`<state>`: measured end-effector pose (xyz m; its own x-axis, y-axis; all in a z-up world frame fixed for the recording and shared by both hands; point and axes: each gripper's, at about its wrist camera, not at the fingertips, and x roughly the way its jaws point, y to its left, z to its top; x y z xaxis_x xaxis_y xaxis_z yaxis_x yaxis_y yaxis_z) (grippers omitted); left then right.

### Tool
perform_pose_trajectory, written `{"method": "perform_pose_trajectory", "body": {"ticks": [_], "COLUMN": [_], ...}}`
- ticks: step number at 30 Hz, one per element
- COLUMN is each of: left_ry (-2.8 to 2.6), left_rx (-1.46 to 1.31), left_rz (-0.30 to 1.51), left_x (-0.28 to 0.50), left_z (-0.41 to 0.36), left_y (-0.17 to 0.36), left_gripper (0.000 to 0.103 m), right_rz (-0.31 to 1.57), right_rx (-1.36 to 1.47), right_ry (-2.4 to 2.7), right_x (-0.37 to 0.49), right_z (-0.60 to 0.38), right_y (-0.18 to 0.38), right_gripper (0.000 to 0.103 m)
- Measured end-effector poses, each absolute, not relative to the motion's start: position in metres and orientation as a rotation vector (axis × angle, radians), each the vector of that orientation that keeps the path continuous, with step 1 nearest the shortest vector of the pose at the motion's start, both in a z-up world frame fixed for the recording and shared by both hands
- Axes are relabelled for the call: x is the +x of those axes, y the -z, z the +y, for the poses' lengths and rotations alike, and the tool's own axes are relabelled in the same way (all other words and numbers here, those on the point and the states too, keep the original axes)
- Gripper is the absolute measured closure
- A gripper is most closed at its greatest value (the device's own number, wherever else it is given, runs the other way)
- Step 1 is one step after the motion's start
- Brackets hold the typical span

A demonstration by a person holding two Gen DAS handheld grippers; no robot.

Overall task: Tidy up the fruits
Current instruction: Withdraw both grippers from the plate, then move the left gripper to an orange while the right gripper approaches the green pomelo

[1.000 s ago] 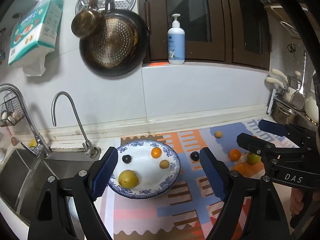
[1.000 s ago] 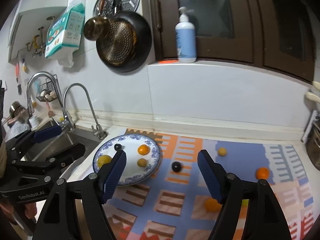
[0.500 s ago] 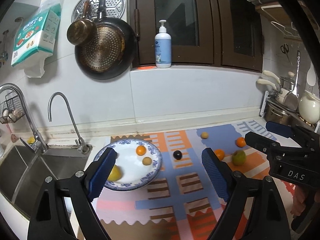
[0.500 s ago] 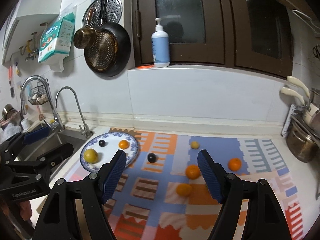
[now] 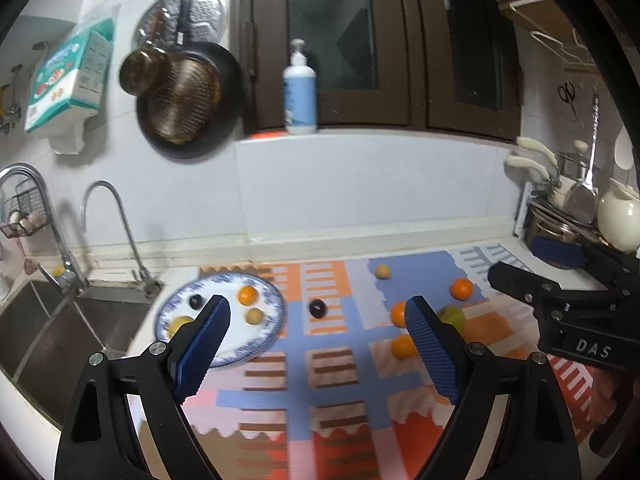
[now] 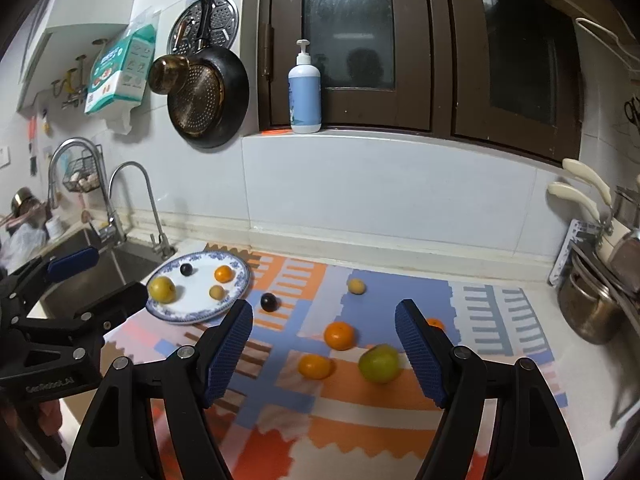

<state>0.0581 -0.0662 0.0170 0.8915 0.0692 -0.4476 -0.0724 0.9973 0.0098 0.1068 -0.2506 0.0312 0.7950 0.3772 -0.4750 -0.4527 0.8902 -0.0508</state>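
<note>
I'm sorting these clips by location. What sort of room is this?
Most likely a home kitchen: a sink with curved faucets at the counter's left end, a frying pan hanging on the tiled wall, and metal pots stacked at the right.

Both tongs are black frames with silver screws and ribbed blue pads: left tongs (image 5: 316, 344), right tongs (image 6: 324, 344), whose side bears white "DAS" lettering.
</note>
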Motion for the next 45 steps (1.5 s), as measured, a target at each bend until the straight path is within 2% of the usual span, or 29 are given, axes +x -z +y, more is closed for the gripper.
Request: {"method": "perform_pose_trajectory", "body": {"ticks": [17, 28, 32, 42, 45], "left_ry": [0.083, 0.195, 0.232, 0.290, 0.298], "left_rx": [0.083, 0.149, 0.156, 0.164, 0.176], "left_rz": [0.541, 0.651, 0.706, 0.809, 0.826], "left_x": [0.103, 0.141, 0.156, 0.186, 0.192], "left_z": [-0.110, -0.125, -0.130, -0.134, -0.135], "left_y": [0.033, 0.065, 0.078, 0.107, 0.113], "left_gripper": [0.015, 0.029, 0.038, 0.045, 0.048], "right_rz": [0.536, 0.616, 0.678, 0.770, 0.789], "right_rx": [-0.242, -0.293, -0.296, -0.321, -0.328], "right_ry": [-0.448, -0.495, -0.514, -0.563, -0.564], "right_x": [0.137, 0.173, 0.187, 0.211, 0.218], "right_z": [-0.286, -0.286, -0.285, -0.282, -0.280], "right_y": [0.006, 0.043, 0.061, 0.091, 0.097], "right_gripper": [0.029, 0.029, 0.029, 0.029, 0.033]}}
